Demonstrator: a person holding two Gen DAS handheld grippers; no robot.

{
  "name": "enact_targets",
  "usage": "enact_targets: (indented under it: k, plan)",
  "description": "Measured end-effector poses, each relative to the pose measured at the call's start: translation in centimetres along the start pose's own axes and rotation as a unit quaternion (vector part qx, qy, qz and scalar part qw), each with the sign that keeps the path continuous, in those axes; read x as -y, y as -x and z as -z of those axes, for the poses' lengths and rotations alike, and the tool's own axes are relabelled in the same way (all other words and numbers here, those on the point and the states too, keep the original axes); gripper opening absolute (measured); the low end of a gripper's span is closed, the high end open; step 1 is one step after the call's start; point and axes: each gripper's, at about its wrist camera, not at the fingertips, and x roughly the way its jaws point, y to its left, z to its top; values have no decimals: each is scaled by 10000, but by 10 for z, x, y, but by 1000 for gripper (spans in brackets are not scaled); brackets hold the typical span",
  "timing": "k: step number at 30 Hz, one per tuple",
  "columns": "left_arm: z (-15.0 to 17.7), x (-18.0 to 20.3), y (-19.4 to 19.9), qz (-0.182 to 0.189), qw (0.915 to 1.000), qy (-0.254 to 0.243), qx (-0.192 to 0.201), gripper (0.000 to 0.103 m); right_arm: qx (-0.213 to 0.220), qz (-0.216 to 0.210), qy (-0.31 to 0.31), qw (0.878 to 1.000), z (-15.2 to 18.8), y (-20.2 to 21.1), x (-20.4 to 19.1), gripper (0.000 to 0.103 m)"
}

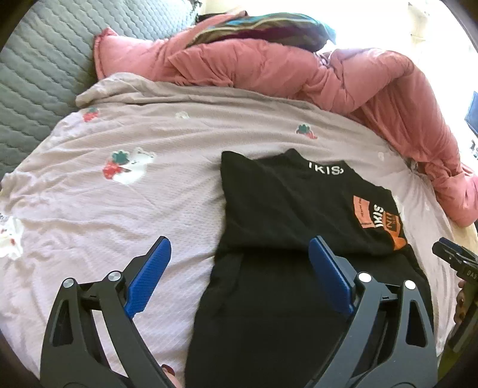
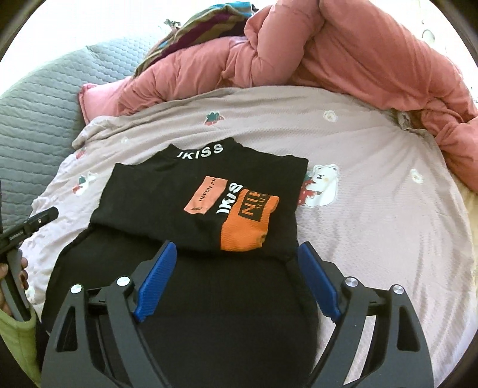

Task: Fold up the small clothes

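A small black shirt [image 1: 286, 203] [image 2: 167, 200] with an orange patch and white lettering lies on the pale pink bedsheet [image 1: 119, 191] [image 2: 373, 191]. Its upper part is folded over the lower part, collar away from me. My left gripper [image 1: 240, 247] hovers open over the shirt's left edge, nothing between its blue pads [image 1: 149, 277]. My right gripper [image 2: 237, 250] is open above the fold line, its blue pads [image 2: 156, 280] clear of the cloth. Each gripper shows at the side of the other's view, right gripper [image 1: 457, 262] and left gripper [image 2: 33, 223].
A crumpled pink quilt [image 1: 328, 74] [image 2: 343, 59] is heaped along the far and right side of the bed. A striped cloth [image 1: 257, 27] [image 2: 197, 27] lies on top of it. A grey quilted cover [image 1: 38, 77] [image 2: 44, 101] lies at left.
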Motion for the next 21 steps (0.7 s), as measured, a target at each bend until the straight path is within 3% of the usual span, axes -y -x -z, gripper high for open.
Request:
enact_targets:
  k: [17,21]
  plan:
    - [51,-25,52,-30,9999,-92,-95,86,-49,-4,179,9998,47,48,-3,83]
    - [67,-32,57,-84,9998,-15,-167,77,-136,-40,155,9998,58,52,-2,83]
